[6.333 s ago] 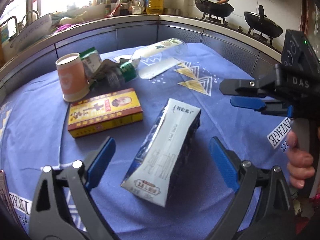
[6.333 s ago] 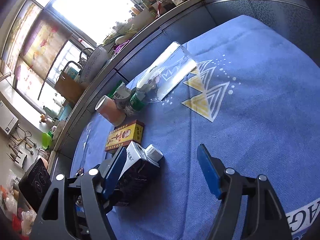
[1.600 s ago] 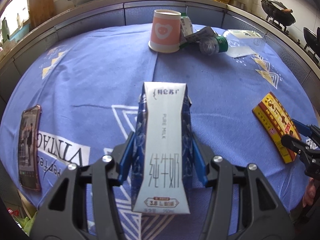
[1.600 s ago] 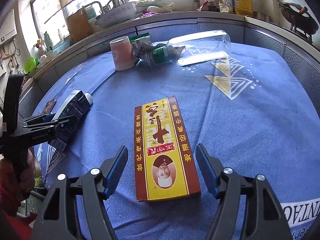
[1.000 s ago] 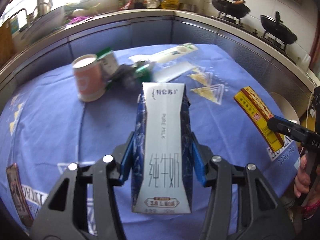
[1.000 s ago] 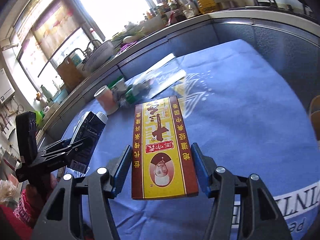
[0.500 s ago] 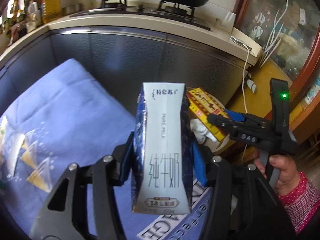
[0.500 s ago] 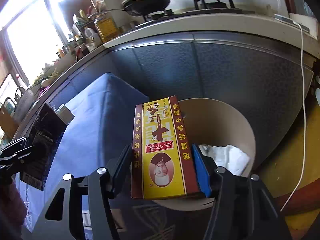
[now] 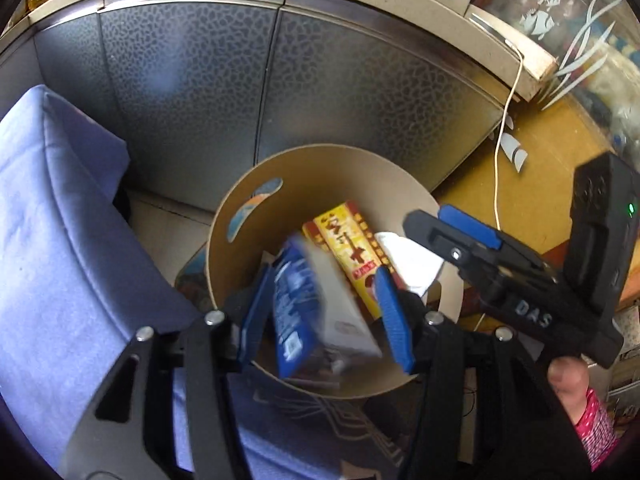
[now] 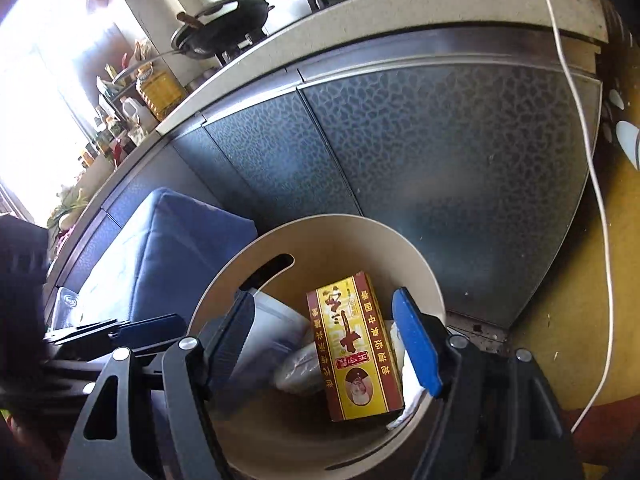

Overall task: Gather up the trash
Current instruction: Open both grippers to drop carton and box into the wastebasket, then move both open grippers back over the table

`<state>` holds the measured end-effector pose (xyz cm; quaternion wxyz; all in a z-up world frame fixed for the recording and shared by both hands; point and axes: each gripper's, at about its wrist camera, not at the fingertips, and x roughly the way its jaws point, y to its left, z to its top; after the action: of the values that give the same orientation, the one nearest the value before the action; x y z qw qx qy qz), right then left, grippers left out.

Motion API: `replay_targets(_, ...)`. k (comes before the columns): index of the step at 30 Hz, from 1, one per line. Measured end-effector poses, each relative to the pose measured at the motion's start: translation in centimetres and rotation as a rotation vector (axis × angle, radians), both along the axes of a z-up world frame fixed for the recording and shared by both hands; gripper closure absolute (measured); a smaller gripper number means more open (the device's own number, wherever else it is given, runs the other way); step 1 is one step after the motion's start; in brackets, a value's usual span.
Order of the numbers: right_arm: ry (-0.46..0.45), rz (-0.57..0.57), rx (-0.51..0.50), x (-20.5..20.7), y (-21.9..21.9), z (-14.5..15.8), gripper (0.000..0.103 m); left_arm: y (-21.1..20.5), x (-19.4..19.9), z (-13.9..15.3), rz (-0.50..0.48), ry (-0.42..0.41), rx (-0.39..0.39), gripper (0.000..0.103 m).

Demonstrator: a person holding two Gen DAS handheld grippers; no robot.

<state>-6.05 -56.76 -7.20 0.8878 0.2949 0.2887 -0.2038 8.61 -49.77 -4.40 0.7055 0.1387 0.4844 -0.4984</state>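
Note:
Both grippers hang over a round beige trash bin (image 9: 280, 172), also seen in the right wrist view (image 10: 400, 240). My left gripper (image 9: 324, 316) is open; the blue-and-white milk carton (image 9: 316, 312) is blurred between its jaws, tilted and dropping into the bin. My right gripper (image 10: 332, 344) is open; the red-and-yellow box (image 10: 354, 344) lies loose in the bin below it, also seen from the left wrist (image 9: 348, 248). White crumpled paper (image 9: 408, 256) lies in the bin. The right gripper shows in the left wrist view (image 9: 452, 228).
The blue-clothed table (image 9: 60, 240) edges the bin on the left. Dark patterned cabinet doors (image 10: 440, 160) stand behind it under a counter with woks (image 10: 224, 20). A white cable (image 10: 600, 240) hangs down over the yellow floor (image 9: 540, 168) at the right.
Both grippers have opened over the bin. The red-and-yellow box has fallen in and the milk carton is slipping out of the left jaws.

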Motion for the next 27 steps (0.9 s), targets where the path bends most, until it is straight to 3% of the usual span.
replay_targets(7,-0.061,-0.017,0.001,0.1,0.9,2.6,0.032,4.0,0.3,3.3,0.024,-0.025,-0.076,0.053)
replay_targets(15,-0.151,0.093,0.002,1.4,6.7,6.0,0.032,15.5,-0.7,6.0,0.103,-0.104,-0.148,0.053)
replay_targets(21,-0.157,0.253,-0.017,4.7,14.6,7.1,0.032,26.9,-0.6,5.7,0.301,-0.205,-0.137,0.053)
replay_targets(27,-0.134,0.434,-0.026,9.4,23.9,7.0,0.032,40.2,0.2,4.7,0.591,-0.261,-0.115,0.053)
